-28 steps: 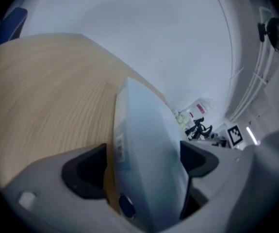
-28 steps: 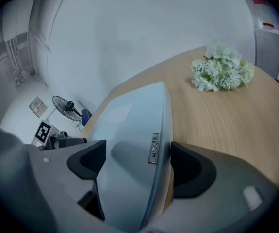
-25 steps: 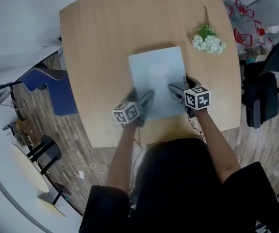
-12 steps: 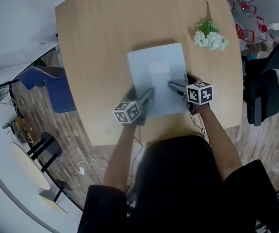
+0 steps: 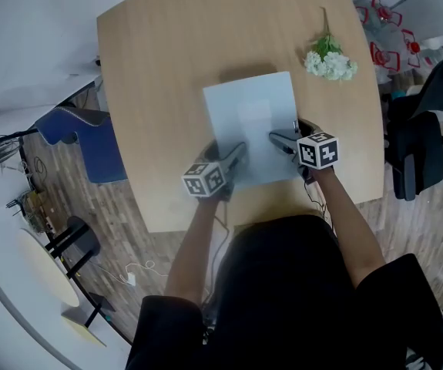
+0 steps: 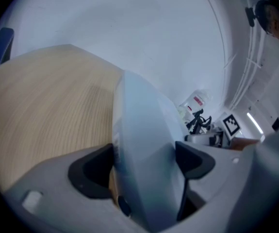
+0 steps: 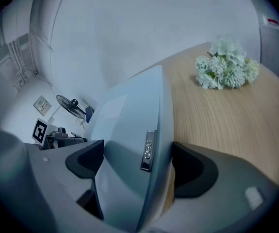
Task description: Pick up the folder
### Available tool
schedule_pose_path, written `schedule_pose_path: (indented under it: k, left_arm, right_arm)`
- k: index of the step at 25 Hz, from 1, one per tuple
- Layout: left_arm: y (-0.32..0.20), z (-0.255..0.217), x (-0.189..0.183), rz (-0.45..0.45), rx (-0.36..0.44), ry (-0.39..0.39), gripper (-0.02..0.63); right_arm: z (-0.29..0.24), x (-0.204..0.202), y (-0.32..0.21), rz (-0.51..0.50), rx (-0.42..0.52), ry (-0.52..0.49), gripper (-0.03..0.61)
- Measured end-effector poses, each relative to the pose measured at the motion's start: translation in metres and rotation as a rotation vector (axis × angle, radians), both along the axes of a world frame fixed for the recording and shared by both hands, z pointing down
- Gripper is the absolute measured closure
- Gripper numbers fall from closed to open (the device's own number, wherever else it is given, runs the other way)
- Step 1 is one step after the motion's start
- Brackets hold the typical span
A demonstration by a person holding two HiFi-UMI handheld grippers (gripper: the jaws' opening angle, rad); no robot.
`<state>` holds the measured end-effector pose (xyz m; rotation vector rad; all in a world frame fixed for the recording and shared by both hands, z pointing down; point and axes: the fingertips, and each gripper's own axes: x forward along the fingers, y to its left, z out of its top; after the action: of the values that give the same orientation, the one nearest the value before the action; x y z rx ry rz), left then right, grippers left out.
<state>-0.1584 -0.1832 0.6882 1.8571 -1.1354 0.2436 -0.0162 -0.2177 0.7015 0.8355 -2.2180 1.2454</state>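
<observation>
Folder [image 5: 250,126] lies about mid-bench, pale blue, long side running 12 to 6 o'clock. Bench [image 5: 167,68] is otherwise bare except for the white flowers [image 5: 329,64], at the folder's 1 o'clock and well apart from it.

Left tool [image 5: 236,154] is on the folder's 7 o'clock corner. Its jaws have just been closing, with the folder's edge filling the gap between them. In the left gripper view both pads look to be against it, so I read it as clenched on the folder.

Right tool [image 5: 276,141] is on the 4 o'clock edge, just below a small metal tag [image 7: 149,152] on the folder's spine. The folder sits between its jaws and the pads look closed on it, though a thin strip of wood shows beside one pad.

Why two grips: the folder is wide and flat, and a single corner hold would likely let it sag or swing. Each tool is probably rolled to put one jaw over the edge and one under, pitched downward from the near side. Both are at the near end, closest to the person.

Cannot tell whether the folder has left the bench yet. It looks flat or barely raised.
</observation>
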Motion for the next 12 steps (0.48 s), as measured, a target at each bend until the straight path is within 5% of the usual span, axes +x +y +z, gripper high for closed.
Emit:
schedule_pose_path:
  k: [5, 12]
  left_arm:
    - [0.013, -0.042, -0.002, 0.025, 0.090, -0.051, 0.210]
    - [0.052, -0.118, -0.001, -0.024, 0.221, 0.021, 0.210]
  right_arm:
    - [-0.047, -0.002, 0.011, -0.025, 0.124, 0.013, 0.135]
    - [-0.134, 0.002, 0.047, -0.002, 0.304, -0.012, 0.137]
